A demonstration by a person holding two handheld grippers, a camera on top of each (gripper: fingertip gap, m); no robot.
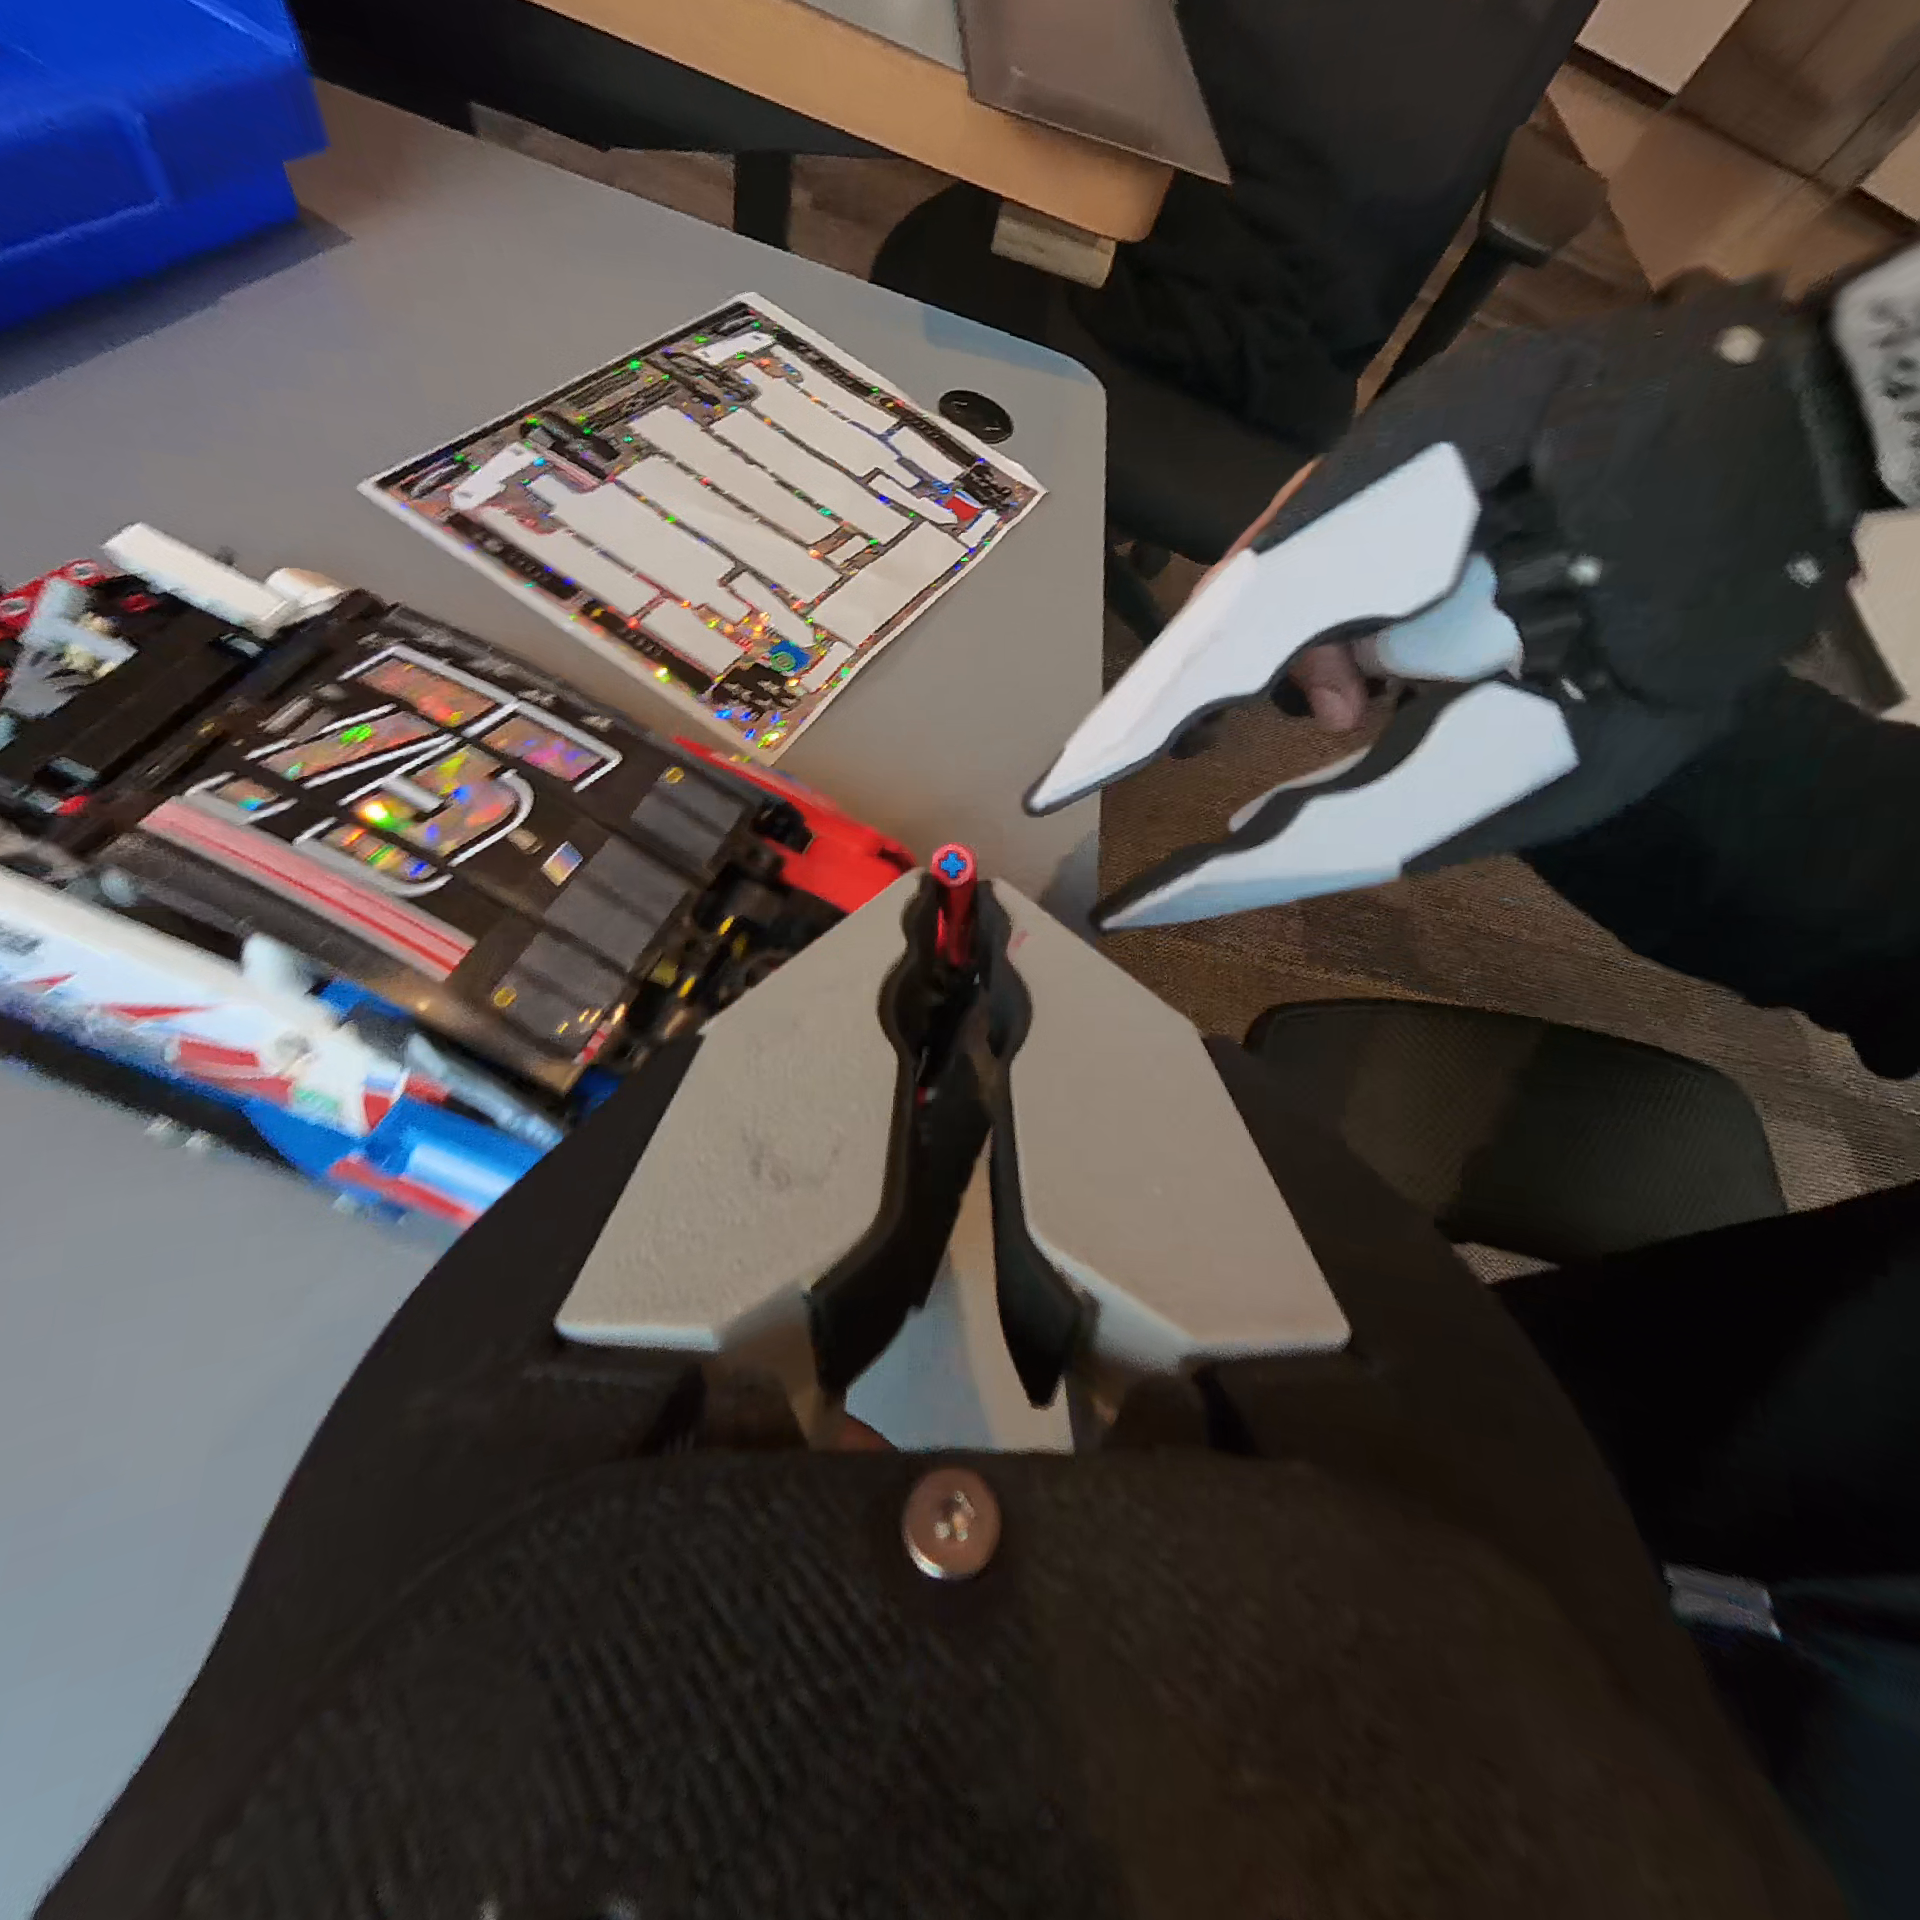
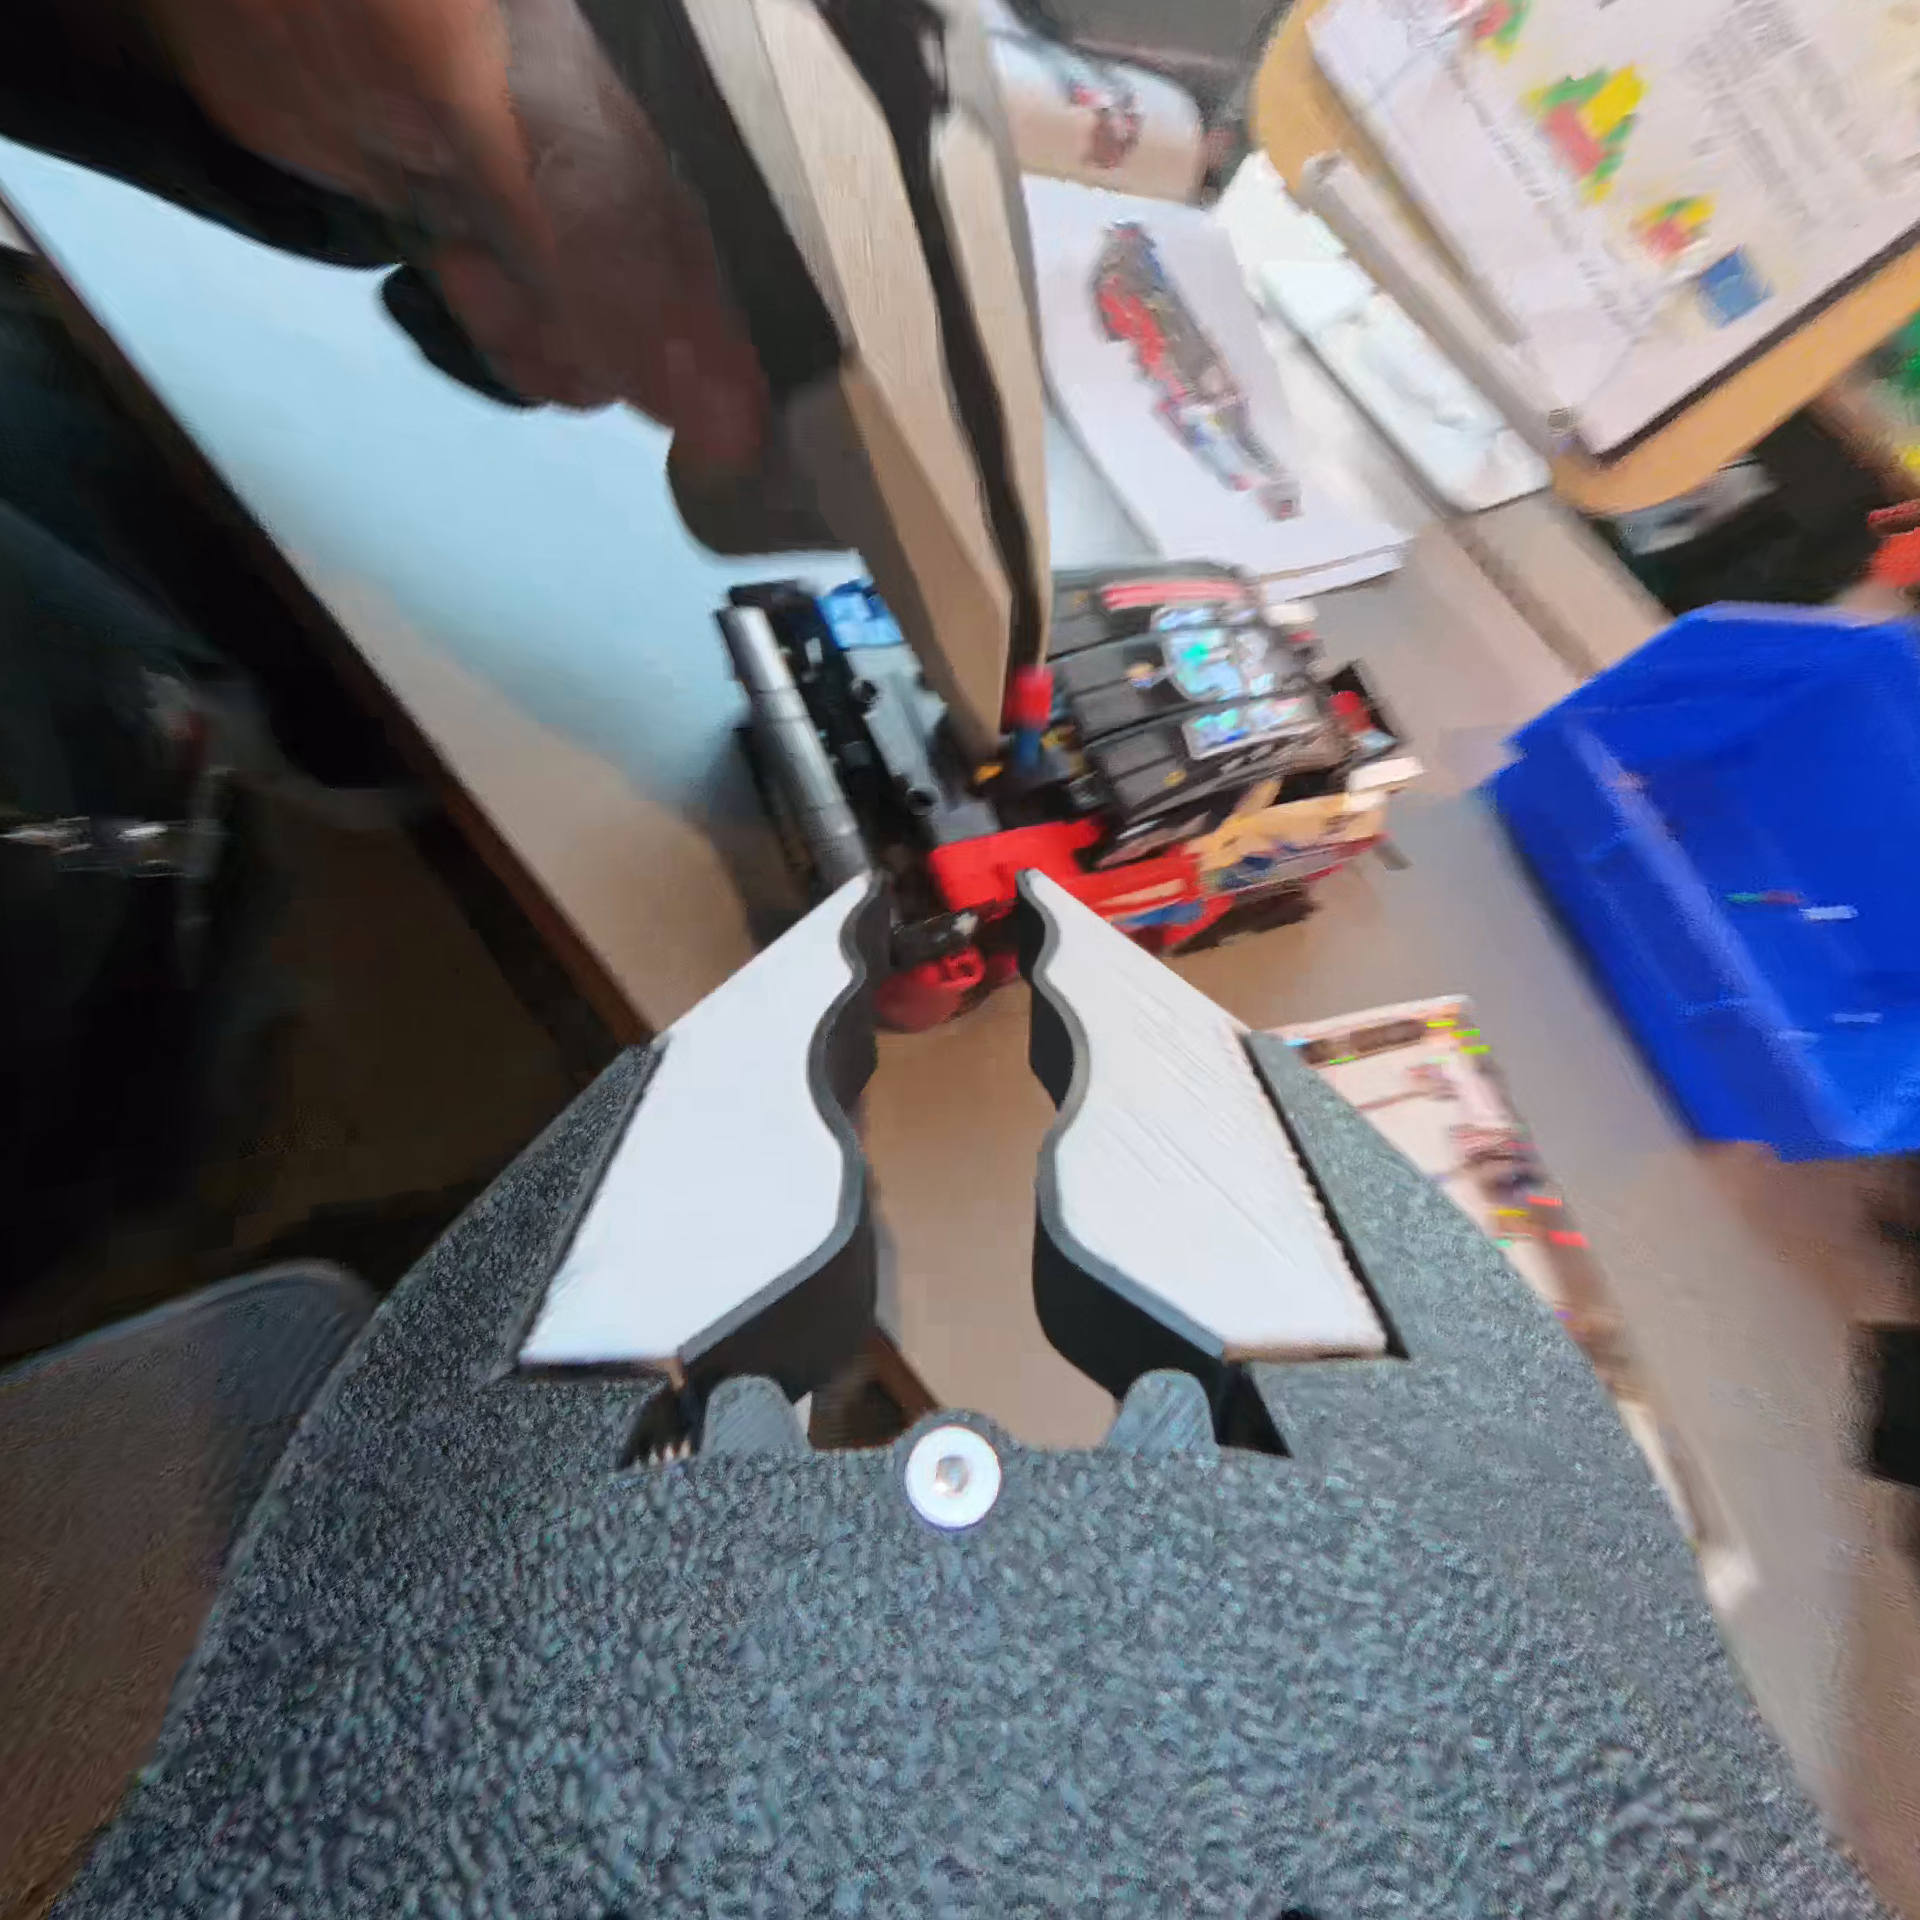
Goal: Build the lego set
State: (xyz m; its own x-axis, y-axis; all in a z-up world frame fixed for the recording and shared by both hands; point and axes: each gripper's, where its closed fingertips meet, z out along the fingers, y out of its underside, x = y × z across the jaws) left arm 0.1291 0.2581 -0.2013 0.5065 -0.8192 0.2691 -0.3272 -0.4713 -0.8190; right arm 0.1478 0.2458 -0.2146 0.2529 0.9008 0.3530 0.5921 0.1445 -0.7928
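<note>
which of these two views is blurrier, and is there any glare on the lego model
Right wrist view is blurrier: the blue bin and the lego model are smeared. Left wrist view is sharper at the red pin in the left gripper, softer toward the left edge; rainbow glints flare off the model's shiny stickers.

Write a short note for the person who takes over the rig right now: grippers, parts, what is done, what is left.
Left gripper: shut on a small red pin with a blue tip.
Right gripper: open, empty, off the table edge.
Lego car lies on the grey table, mostly built; sticker sheet beside it, largely used; blue bin nearby.
Left: fit the pin, probably into the car.
</note>
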